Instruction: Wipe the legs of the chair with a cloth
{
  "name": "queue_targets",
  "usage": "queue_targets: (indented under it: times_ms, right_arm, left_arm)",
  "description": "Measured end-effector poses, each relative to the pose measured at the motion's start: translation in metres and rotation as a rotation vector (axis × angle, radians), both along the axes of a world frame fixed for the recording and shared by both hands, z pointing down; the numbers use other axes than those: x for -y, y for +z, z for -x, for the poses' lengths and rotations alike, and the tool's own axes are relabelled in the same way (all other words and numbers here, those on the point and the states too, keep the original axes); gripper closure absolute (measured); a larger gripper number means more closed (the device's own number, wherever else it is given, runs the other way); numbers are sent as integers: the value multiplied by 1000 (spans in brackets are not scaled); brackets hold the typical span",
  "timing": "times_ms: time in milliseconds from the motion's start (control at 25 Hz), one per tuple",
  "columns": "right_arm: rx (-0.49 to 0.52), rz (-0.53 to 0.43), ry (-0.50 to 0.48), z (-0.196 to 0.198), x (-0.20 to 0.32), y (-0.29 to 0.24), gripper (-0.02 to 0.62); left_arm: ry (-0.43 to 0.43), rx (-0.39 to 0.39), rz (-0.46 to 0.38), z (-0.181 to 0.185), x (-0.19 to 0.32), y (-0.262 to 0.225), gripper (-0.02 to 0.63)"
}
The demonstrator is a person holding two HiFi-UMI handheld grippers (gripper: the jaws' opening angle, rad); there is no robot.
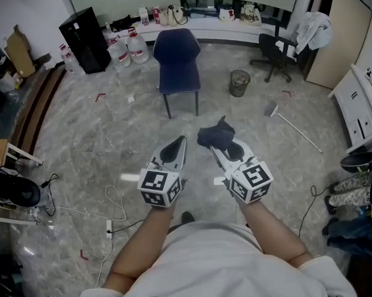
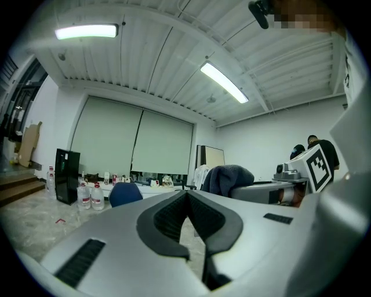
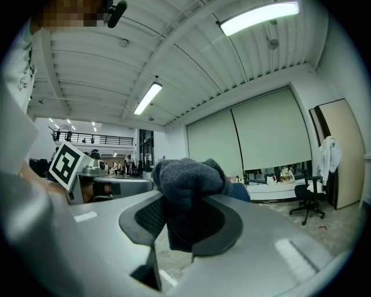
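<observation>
A dark blue chair [image 1: 177,60] on thin dark legs stands on the marble floor a good way ahead of me. My right gripper [image 1: 214,144] is shut on a dark grey cloth [image 1: 215,135], which bunches above its tips; the cloth [image 3: 186,183] fills the right gripper view's centre. Beside it, my left gripper [image 1: 182,140] is shut with nothing held. The left gripper view shows the chair [image 2: 125,194] small and far, with the cloth [image 2: 229,178] to its right. Both grippers hover at waist height, well short of the chair.
A wire waste bin [image 1: 239,83] stands right of the chair, a black office chair [image 1: 276,54] further back. Water jugs [image 1: 128,50] and a black cabinet [image 1: 84,40] stand behind on the left. A broom [image 1: 293,125] lies on the right; cables [image 1: 108,212] trail at left.
</observation>
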State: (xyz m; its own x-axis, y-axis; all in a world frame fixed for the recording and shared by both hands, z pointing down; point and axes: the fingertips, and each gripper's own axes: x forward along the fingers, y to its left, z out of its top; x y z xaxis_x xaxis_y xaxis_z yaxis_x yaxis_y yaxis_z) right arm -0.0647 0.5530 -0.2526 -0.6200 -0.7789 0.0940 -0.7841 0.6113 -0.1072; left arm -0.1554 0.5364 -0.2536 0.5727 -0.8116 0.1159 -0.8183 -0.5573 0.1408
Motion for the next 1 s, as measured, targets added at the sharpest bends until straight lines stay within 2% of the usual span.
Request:
queue_targets:
  times_ms: [240,440,560,720,840,1000]
  right_arm:
    - [8,1,37,21,59,0,491]
    - [3,21,40,18,118,18,491]
    - [0,25,30,9,169,34,490]
    - [8,34,13,-17,260,64,489]
    - [0,54,-19,-33,341,86,489]
    - [-23,95,-77,-60,452,115,489]
  left_arm:
    - [35,4,18,22,60,2,601]
    - [48,9,36,16,118,17,601]
    - [57,-16,54,6,167,31,601]
    - [39,-27,63,-17,253,61,601]
    - [8,-50,76,-32,335,79,601]
    - [-31,-38,103,-63,448,104,601]
